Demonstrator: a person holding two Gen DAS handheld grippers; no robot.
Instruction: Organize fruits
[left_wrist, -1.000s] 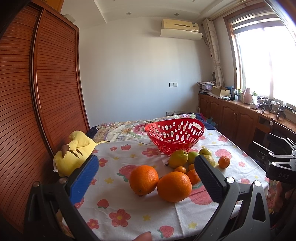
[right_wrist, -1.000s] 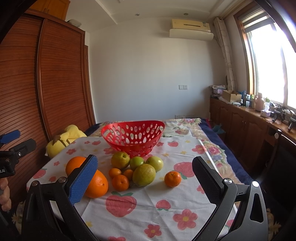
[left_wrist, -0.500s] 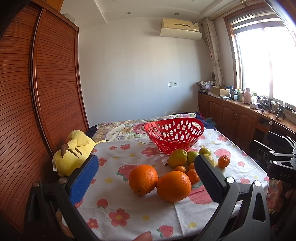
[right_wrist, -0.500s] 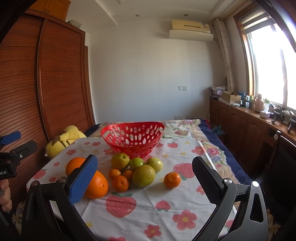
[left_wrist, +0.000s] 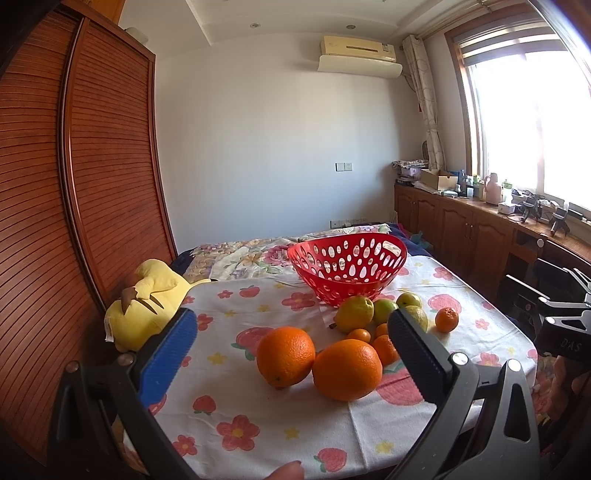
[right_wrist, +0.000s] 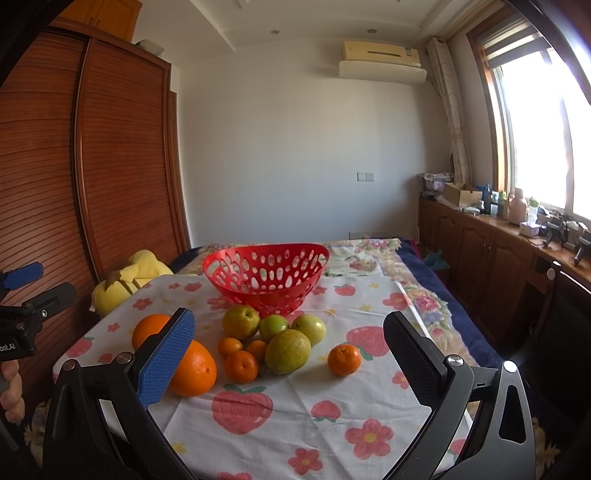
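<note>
A red perforated basket (left_wrist: 347, 264) (right_wrist: 266, 273) stands empty at the far side of a flowered tablecloth (right_wrist: 258, 406). In front of it lie two big oranges (left_wrist: 286, 356) (left_wrist: 347, 369), yellow-green pears and apples (right_wrist: 288, 350), several small tangerines (right_wrist: 241, 365), and one tangerine apart on the right (right_wrist: 343, 359). My left gripper (left_wrist: 291, 332) is open and empty, held near the table's left front, facing the big oranges. My right gripper (right_wrist: 291, 332) is open and empty, in front of the fruit pile.
A yellow plush toy (left_wrist: 147, 302) lies at the table's left edge beside a wooden wardrobe (left_wrist: 74, 203). Wooden cabinets (right_wrist: 498, 266) with clutter run under the window on the right. A quilted bedspread (left_wrist: 251, 254) lies behind the basket.
Both views have barely shifted; the left gripper has drifted very slightly. No fruit has moved.
</note>
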